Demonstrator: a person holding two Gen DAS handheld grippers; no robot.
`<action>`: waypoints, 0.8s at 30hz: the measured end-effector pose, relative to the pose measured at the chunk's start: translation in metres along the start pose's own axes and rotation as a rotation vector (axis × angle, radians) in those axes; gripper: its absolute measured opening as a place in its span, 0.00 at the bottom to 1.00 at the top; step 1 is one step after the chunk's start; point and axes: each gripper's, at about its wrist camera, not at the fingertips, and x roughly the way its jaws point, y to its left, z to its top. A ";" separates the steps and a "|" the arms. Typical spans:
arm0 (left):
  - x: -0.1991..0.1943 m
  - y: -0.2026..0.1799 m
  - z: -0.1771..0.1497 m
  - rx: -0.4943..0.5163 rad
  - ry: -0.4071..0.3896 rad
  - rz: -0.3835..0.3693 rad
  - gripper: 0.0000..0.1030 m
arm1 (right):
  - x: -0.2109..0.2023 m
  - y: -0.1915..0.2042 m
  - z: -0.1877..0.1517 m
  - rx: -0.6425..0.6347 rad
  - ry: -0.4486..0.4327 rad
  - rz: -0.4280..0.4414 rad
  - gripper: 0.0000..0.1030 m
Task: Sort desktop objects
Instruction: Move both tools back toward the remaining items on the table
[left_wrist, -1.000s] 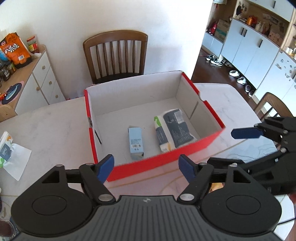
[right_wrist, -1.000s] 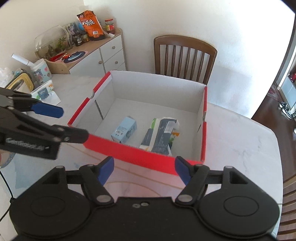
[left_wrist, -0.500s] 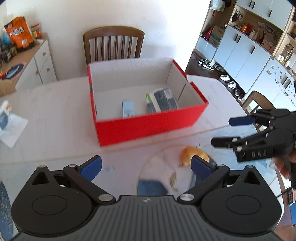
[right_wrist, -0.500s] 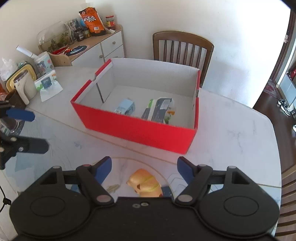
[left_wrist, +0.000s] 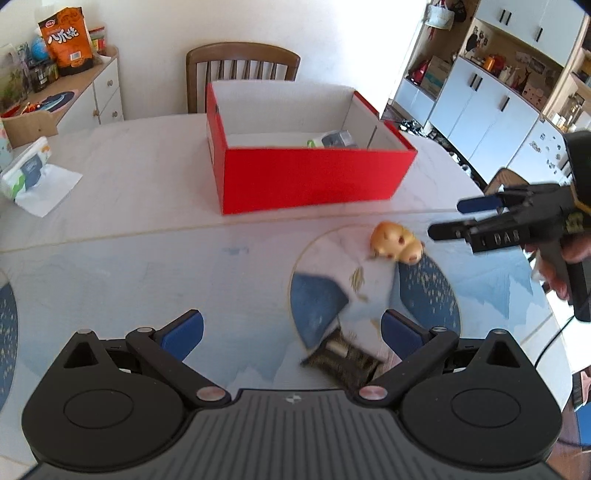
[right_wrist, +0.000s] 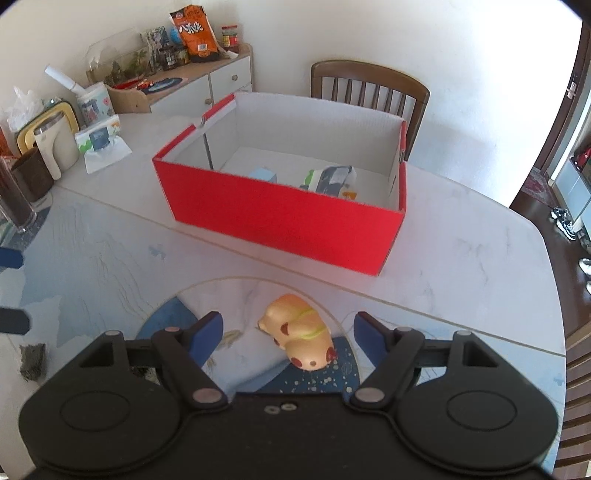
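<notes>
A red box (left_wrist: 310, 177) (right_wrist: 288, 218) stands on the table and holds a small blue carton (right_wrist: 263, 174) and a tissue pack (left_wrist: 332, 139) (right_wrist: 330, 178). An orange squishy toy (left_wrist: 397, 243) (right_wrist: 299, 332) lies on the table in front of the box. A dark rough block (left_wrist: 341, 360) (right_wrist: 32, 362) lies nearer. My left gripper (left_wrist: 291, 334) is open and empty, with the block just inside its right finger. My right gripper (right_wrist: 288, 332) (left_wrist: 461, 218) is open, with the toy between its fingers, untouched.
A tissue pack on a loose tissue (left_wrist: 29, 177) (right_wrist: 99, 144) lies at the table's left. Cups and a kettle (right_wrist: 51, 147) stand at the left edge. A wooden chair (left_wrist: 242, 74) stands behind the box. A sideboard (right_wrist: 192, 85) carries snacks.
Both grippers have pulled back from over the box toward the near table. The toy and the dark block have come into view. The right gripper now straddles the toy.
</notes>
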 end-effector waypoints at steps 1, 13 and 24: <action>-0.001 0.001 -0.005 0.002 0.002 0.004 1.00 | 0.001 0.000 -0.002 0.003 0.004 -0.002 0.76; 0.003 0.016 -0.061 0.006 0.022 0.075 1.00 | 0.011 0.005 -0.023 0.044 0.045 -0.025 0.75; 0.014 0.030 -0.095 0.043 0.034 0.091 1.00 | 0.026 0.004 -0.031 0.055 0.066 -0.054 0.75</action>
